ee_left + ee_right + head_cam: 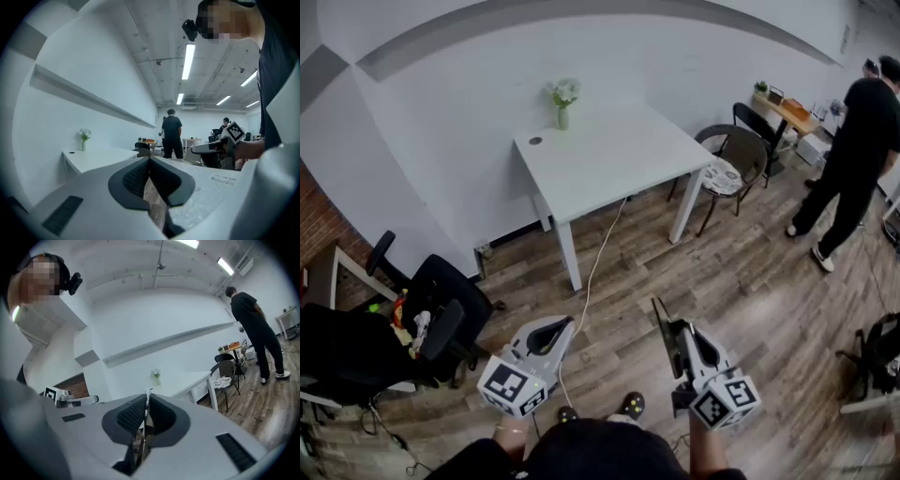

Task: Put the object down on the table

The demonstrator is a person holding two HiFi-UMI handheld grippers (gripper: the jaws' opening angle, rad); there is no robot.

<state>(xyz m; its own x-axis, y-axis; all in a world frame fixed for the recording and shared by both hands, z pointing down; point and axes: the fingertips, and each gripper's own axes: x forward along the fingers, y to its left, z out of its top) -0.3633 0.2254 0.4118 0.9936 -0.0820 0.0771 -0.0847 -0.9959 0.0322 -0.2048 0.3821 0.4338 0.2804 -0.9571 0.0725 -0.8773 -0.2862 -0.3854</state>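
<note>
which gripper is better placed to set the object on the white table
Right. The right gripper is clamped on the thin flat object, while the left gripper is shut on nothing. Both stand back from the white table, so distance favours neither.

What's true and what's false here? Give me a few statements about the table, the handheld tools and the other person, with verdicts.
1. A vase of flowers stands on the white table. True.
2. The right gripper has nothing in its jaws. False: its jaws are shut on a thin flat object.
3. The thin flat object already lies on the table. False: it is in the right gripper, above the wooden floor and well away from the table.
4. A person in black stands at the far right of the room. True.
5. The left gripper holds a cup. False: its jaws are together with nothing between them.
</note>
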